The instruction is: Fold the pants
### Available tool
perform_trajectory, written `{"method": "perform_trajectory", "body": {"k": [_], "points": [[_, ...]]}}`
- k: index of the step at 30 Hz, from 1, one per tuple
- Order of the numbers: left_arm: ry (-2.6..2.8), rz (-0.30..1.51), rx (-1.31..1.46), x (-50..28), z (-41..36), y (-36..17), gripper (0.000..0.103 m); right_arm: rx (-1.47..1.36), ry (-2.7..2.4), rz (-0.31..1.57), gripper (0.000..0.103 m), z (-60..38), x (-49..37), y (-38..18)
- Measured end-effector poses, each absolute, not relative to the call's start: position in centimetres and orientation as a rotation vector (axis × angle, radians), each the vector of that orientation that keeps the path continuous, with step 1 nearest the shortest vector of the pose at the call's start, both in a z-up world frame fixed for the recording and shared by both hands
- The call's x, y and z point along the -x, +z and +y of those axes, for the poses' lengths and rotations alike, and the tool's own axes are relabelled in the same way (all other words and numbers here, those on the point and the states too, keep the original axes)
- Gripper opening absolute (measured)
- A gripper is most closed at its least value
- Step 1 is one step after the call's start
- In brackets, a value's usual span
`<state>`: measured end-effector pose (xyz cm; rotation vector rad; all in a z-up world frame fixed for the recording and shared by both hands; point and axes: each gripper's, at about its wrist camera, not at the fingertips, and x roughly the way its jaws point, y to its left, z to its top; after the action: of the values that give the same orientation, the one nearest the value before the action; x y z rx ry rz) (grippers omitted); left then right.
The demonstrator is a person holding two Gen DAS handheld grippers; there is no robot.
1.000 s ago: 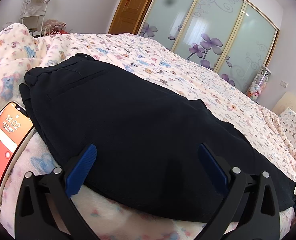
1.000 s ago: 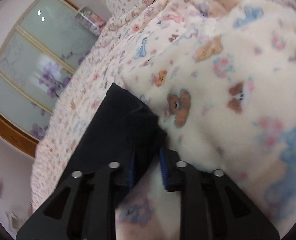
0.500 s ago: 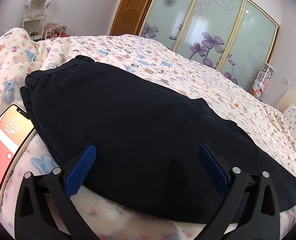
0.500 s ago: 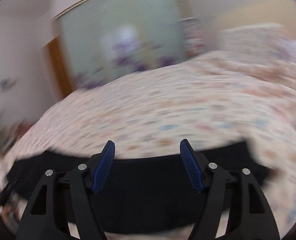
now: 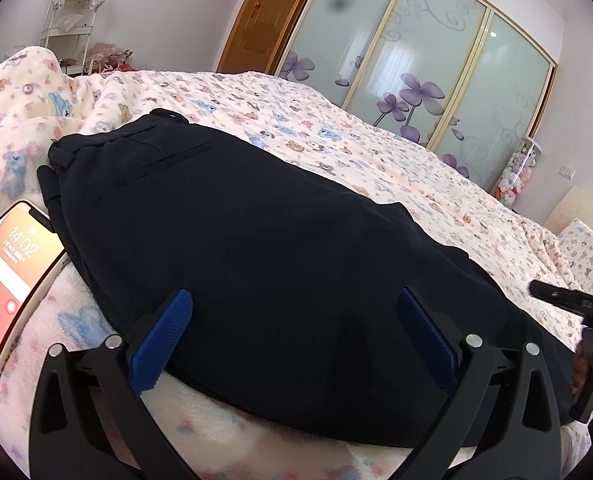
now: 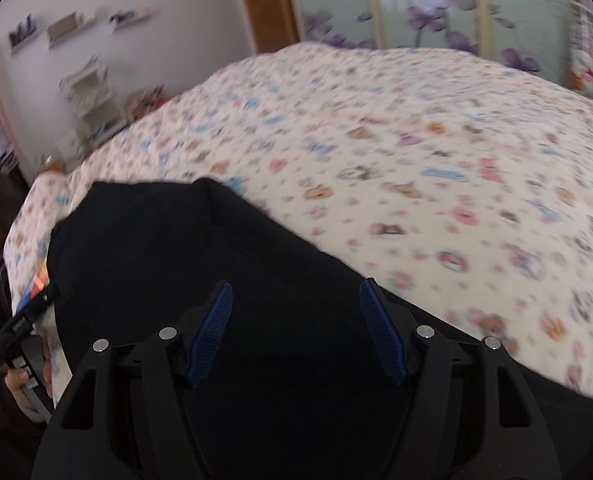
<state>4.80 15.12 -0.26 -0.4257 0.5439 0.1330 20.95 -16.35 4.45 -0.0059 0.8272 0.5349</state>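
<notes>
**Lining up for the next fold of the pants**

Looking down our two tools first, we see both sets of jaws standing wide with nothing between them. Our left gripper (image 5: 292, 332) hovers at the near edge of the pants (image 5: 256, 240), its blue pads apart over the dark cloth without pressing it. Our right gripper (image 6: 296, 332) has just been opening its jaws, which are empty now, and it looks down on the same dark cloth from the other side; that view is smeared by motion.

Just beside the left tool lies a phone (image 5: 12, 280) with its screen lit, its edge against the waistband end of the pants. The pants themselves lie flat on the bed (image 5: 336, 148), already doubled leg on leg into one long strip, as far as we can judge, with the waist to our left and the leg ends running off to the right.

We judge the lengthwise fold done and the crosswise fold next. That calls for both jaws to close on one end of the strip, lift it and carry it over the other end, keeping the edges lined up and clear of the phone.

Beyond the bed stand a wooden door (image 5: 264, 20) and frosted sliding wardrobe doors (image 5: 416, 60).
</notes>
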Motion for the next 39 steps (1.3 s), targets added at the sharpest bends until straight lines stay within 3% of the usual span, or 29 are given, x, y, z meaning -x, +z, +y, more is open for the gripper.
{"method": "perform_trajectory", "body": {"k": [7, 10, 14, 15, 24, 29, 31, 33, 34, 39], "points": [[0.137, 0.542, 0.428, -5.0, 15.1, -0.4, 0.101, 0.189, 0.566, 0.937, 0.067, -14.0, -22.3, 1.7], [0.137, 0.543, 0.427, -5.0, 15.2, -0.4, 0.101, 0.225, 0.554, 0.988, 0.060, -13.2, -23.0, 0.1], [0.132, 0.540, 0.434, -5.0, 15.3, -0.4, 0.101, 0.239, 0.536, 0.948, 0.019, -13.0, -22.6, 0.4], [0.131, 0.537, 0.438, -5.0, 15.3, -0.4, 0.101, 0.224, 0.530, 0.938, 0.015, -13.1, -22.5, 0.7], [0.093, 0.476, 0.517, -4.4, 16.0, -0.3, 0.101, 0.117, 0.461, 0.834, 0.005, -14.7, -23.7, 3.1], [0.105, 0.501, 0.497, -4.7, 16.0, -0.3, 0.101, 0.212, 0.401, 0.875, 0.008, -13.5, -23.7, -0.3], [0.105, 0.503, 0.501, -4.7, 16.0, -0.4, 0.101, 0.177, 0.411, 0.882, 0.021, -14.0, -23.4, 0.5], [0.104, 0.503, 0.504, -4.7, 16.1, -0.4, 0.101, 0.110, 0.411, 0.871, 0.049, -15.7, -22.8, 1.8], [0.104, 0.503, 0.503, -4.8, 16.1, -0.5, 0.101, 0.074, 0.417, 0.853, 0.054, -16.5, -22.4, 2.3], [0.103, 0.503, 0.504, -4.8, 16.1, -0.5, 0.101, -0.289, 0.375, 0.846, 0.056, -24.3, -21.2, 2.6]]}}
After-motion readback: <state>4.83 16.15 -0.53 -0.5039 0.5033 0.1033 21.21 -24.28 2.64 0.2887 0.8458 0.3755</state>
